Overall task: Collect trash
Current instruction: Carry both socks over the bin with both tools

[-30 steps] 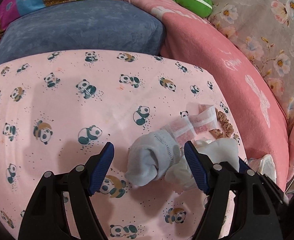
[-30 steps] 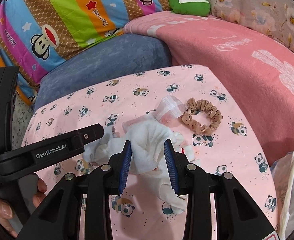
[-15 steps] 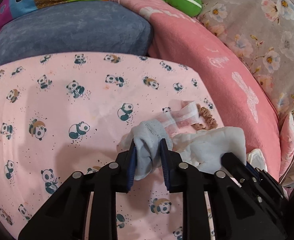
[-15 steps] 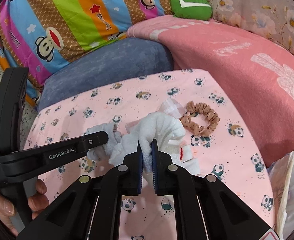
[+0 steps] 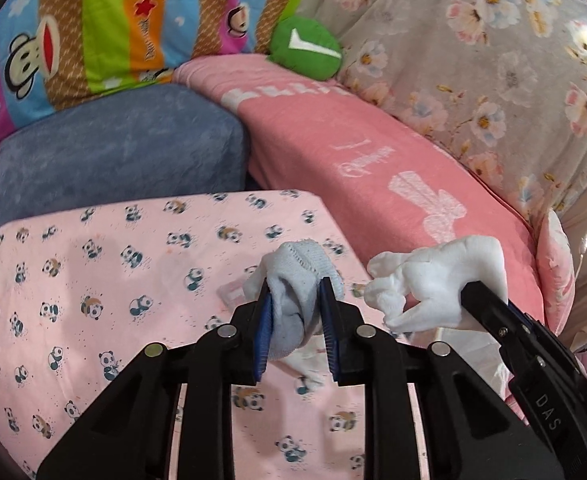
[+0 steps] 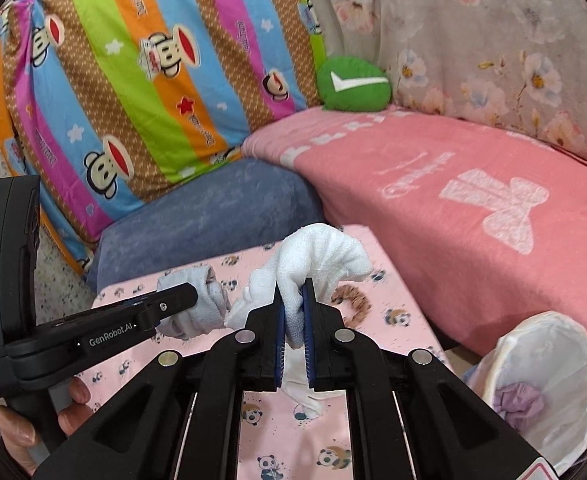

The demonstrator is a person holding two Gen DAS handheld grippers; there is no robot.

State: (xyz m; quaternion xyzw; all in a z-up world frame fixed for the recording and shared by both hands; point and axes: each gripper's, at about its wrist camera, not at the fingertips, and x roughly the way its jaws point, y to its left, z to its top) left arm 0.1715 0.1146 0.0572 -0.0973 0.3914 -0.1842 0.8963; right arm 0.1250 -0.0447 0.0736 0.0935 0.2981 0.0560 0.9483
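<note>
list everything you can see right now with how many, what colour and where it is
pale blue sock: 1, clamped in left gripper
white cloth: 1, clamped in right gripper
scrunchie: 1, brown, on panda sheet
white scrap: 1, on sheet under right gripper
lined bin: 1, white liner, purple item inside, lower right
panda sheet: 1, pink
blue cushion: 1, behind sheet
pink blanket: 1, right
monkey pillow: 1, striped, back
green cushion: 1, back
left gripper: black, shut
right gripper: black, shut
</note>
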